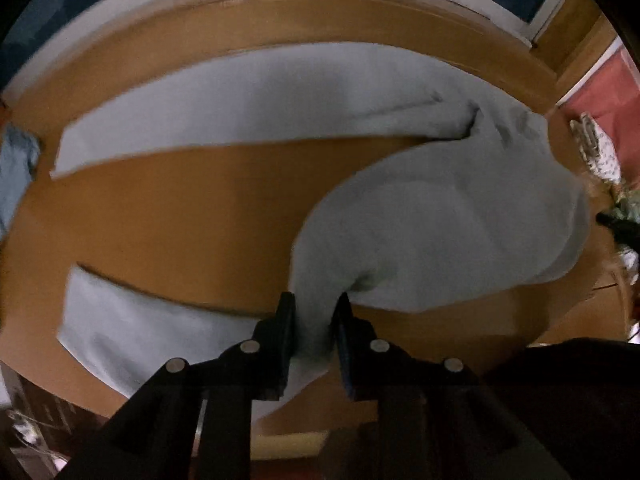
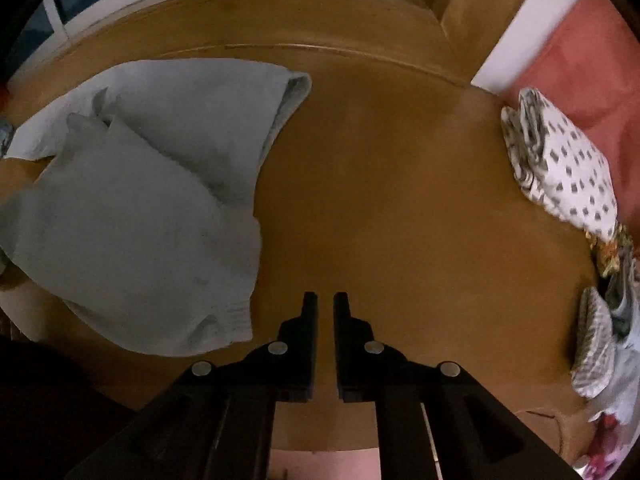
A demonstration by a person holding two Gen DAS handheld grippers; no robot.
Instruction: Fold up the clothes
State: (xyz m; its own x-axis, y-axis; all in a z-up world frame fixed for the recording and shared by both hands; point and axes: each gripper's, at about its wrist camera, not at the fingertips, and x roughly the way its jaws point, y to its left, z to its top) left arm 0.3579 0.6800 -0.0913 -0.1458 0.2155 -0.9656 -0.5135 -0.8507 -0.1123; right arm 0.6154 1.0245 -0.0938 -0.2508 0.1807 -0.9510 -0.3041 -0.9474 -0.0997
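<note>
The left gripper (image 1: 314,300) is clenched on a bunched fold of the pale grey-blue trousers (image 1: 440,220) spread across the wooden counter (image 1: 180,220). The right gripper (image 2: 326,300) is nearly closed, fingers gripping nothing.

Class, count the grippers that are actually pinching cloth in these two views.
1. The left gripper pinches the grey trousers. The right gripper is shut on nothing, over bare table.

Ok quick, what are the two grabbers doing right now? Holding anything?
Left gripper: shut on the light blue garment.
Right gripper: shut, nothing between its fingers, over the bare wooden table.
</note>
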